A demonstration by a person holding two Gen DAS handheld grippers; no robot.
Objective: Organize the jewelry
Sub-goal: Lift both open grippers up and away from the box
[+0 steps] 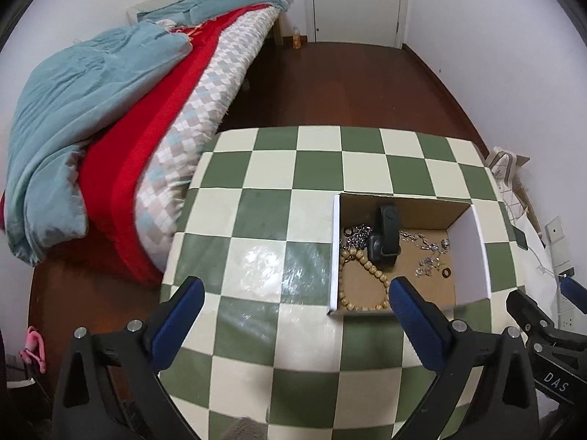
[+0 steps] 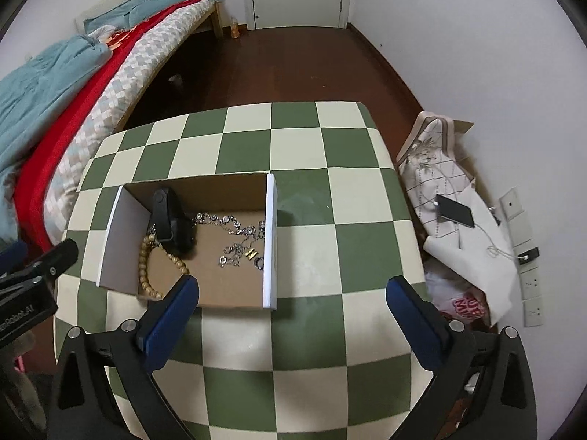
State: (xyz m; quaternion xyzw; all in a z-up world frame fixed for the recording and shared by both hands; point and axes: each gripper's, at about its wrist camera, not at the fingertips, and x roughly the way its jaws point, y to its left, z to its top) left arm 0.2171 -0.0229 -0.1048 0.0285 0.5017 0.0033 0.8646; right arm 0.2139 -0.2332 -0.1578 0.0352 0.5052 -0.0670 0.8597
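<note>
An open cardboard box stands on the green-and-cream checked table. Inside lie a wooden bead bracelet, a black watch, silver chains, a dark ring and a dark metal chain. My left gripper is open and empty above the table, left of the box's near side. My right gripper is open and empty over the box's near right corner.
A bed with blue and red blankets lies left of the table. A phone on a charging cable rests on papers and bags on the floor to the right. Wall sockets are at the far right.
</note>
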